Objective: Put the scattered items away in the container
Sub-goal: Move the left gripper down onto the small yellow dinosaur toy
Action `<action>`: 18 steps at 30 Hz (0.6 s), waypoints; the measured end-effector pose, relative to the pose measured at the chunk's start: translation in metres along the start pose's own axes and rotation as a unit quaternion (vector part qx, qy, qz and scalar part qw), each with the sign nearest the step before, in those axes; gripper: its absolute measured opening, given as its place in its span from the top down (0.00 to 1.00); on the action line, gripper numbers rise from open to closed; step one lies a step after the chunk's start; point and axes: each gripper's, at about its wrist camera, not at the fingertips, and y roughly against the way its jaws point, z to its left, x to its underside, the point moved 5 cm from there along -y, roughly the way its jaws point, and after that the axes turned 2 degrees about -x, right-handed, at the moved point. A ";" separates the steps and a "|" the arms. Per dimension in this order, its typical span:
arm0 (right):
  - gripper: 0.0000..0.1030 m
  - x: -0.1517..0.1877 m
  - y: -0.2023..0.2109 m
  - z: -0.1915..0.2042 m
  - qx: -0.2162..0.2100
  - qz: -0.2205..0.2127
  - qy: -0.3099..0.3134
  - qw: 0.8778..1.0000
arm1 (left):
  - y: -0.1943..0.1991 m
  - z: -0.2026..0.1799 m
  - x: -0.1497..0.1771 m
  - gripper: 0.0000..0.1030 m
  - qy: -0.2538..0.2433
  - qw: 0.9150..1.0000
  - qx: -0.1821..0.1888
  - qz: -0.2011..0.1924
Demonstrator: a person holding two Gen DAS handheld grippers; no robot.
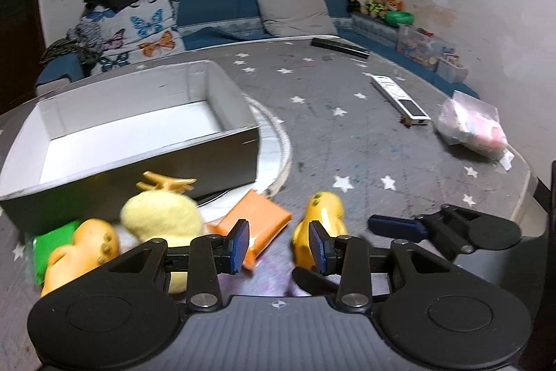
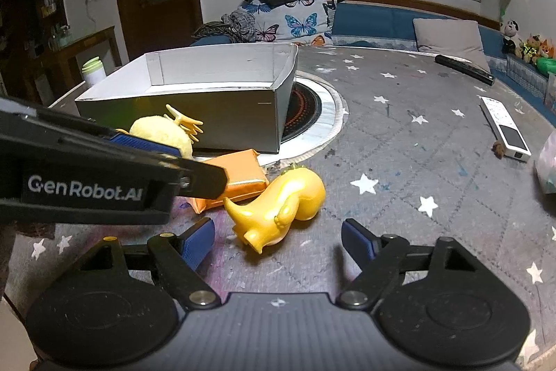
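Left gripper point(image 1: 279, 244) jaws parted, right gripper point(image 2: 278, 240) wide open

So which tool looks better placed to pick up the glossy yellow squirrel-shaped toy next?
Right, probably. The right tool is open with the glossy yellow squirrel-shaped toy lying just ahead between its fingers. The left tool is open too, but the toy sits off-centre behind one finger.

Both wrist views low, close, facing box point(image 1: 139, 141), sharing yellow toy point(image 2: 278, 207)

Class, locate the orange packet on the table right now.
In both views, the orange packet lies flat before the grey box, between the fluffy yellow toy and glossy yellow figurine.
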 end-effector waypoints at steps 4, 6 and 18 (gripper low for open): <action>0.22 -0.001 -0.002 -0.002 -0.004 0.000 -0.003 1.000 | -0.007 -0.006 -0.005 0.61 -0.004 1.000 0.017 0.009; 0.22 -0.002 -0.003 -0.004 -0.005 0.000 -0.005 1.000 | -0.011 -0.007 -0.007 0.61 -0.004 1.000 0.025 0.016; 0.22 -0.001 -0.013 -0.009 -0.013 0.008 -0.009 1.000 | -0.036 -0.014 -0.011 0.61 0.000 0.997 0.059 0.051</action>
